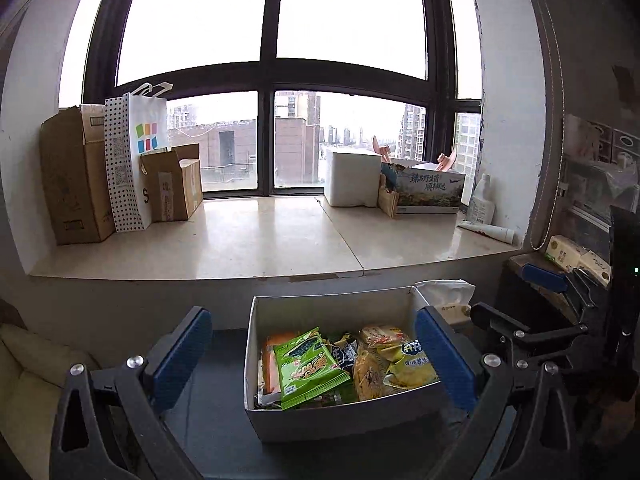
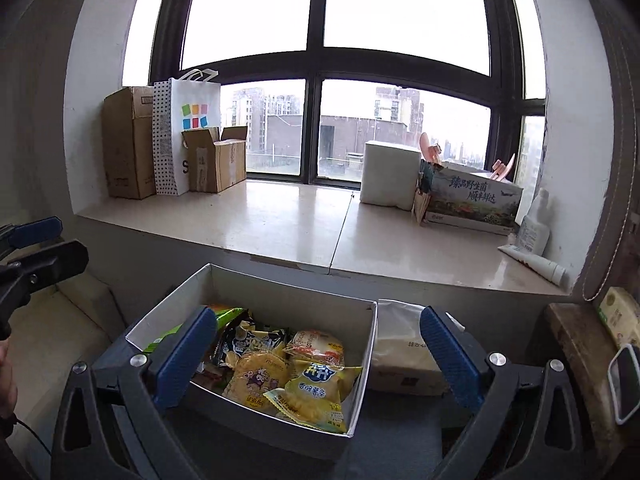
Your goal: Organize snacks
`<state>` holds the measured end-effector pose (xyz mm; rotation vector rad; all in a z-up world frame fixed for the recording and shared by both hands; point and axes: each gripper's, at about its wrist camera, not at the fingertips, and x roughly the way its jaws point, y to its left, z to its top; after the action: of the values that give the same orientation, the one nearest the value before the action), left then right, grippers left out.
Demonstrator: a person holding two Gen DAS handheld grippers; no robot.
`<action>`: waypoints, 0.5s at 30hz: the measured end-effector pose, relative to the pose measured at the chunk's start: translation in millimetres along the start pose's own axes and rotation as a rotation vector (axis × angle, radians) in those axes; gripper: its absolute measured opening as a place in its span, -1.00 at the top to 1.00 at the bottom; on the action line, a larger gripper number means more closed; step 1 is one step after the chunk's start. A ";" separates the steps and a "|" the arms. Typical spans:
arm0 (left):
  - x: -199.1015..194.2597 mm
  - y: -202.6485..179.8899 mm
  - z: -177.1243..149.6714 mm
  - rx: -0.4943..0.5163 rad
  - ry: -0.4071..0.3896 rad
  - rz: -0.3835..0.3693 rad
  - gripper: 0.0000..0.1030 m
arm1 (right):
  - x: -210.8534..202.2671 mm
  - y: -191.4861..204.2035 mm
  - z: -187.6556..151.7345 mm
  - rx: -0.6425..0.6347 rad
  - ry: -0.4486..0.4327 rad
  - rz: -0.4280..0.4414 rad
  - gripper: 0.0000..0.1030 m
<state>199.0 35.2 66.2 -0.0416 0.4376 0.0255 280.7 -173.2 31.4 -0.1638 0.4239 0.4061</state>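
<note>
With snack packets piled inside the white box, my left gripper and right gripper hang wide apart, empty; I judge the sorting nearly finished.

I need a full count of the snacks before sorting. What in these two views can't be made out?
- Snacks low in the white box: buried under the green packet and yellow packets, both views.
- The box's left side: right wrist view, behind the right gripper finger.
- Small print on packets: too small.
</note>
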 end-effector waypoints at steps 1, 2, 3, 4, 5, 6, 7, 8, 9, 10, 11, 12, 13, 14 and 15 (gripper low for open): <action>-9.2 -0.7 -2.2 0.001 -0.008 0.010 -1.00 | -10.0 2.1 0.1 -0.008 -0.011 0.005 -1.00; -17.6 -1.8 -4.4 0.006 -0.010 0.020 -1.00 | -19.6 4.2 -0.5 -0.012 -0.019 0.013 -1.00; -25.2 -2.8 -6.9 0.005 -0.008 0.023 -1.00 | -28.3 5.5 -1.2 -0.010 -0.022 0.025 -1.00; -31.4 -4.3 -9.5 0.009 0.008 0.021 -1.00 | -35.8 5.2 -2.1 0.008 -0.014 0.041 -1.00; -37.2 -5.3 -12.3 0.008 0.027 0.013 -1.00 | -42.4 3.7 -4.0 0.038 -0.001 0.055 -1.00; -44.2 -6.1 -16.7 -0.001 0.035 0.002 -1.00 | -49.0 1.2 -7.8 0.074 0.011 0.078 -1.00; -50.1 -7.0 -21.1 -0.005 0.047 -0.004 -1.00 | -54.8 -1.0 -11.9 0.104 0.024 0.111 -1.00; -56.4 -8.1 -25.9 -0.008 0.056 -0.010 -1.00 | -59.1 -2.2 -18.0 0.120 0.041 0.134 -1.00; -62.6 -8.7 -30.9 -0.018 0.058 -0.011 -1.00 | -64.5 -1.5 -23.6 0.126 0.048 0.141 -1.00; -68.4 -9.0 -35.6 -0.034 0.056 -0.005 -1.00 | -71.7 0.3 -30.5 0.127 0.044 0.140 -1.00; -73.7 -10.1 -40.8 -0.037 0.052 0.002 -1.00 | -79.2 3.6 -37.4 0.121 0.037 0.147 -1.00; -78.2 -12.0 -45.9 -0.034 0.053 0.007 -1.00 | -86.5 7.3 -44.2 0.115 0.031 0.149 -1.00; -81.4 -14.2 -50.2 -0.030 0.062 0.002 -1.00 | -93.5 10.5 -50.9 0.115 0.030 0.146 -1.00; -84.0 -16.4 -54.2 -0.026 0.078 0.000 -1.00 | -98.6 13.1 -57.0 0.118 0.030 0.137 -1.00; -87.5 -18.0 -58.3 -0.028 0.087 0.005 -1.00 | -102.6 17.2 -62.9 0.106 0.034 0.103 -1.00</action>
<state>95.7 13.1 51.1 -0.0697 0.5247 0.0351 165.1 -208.2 17.7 -0.0463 0.4870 0.4812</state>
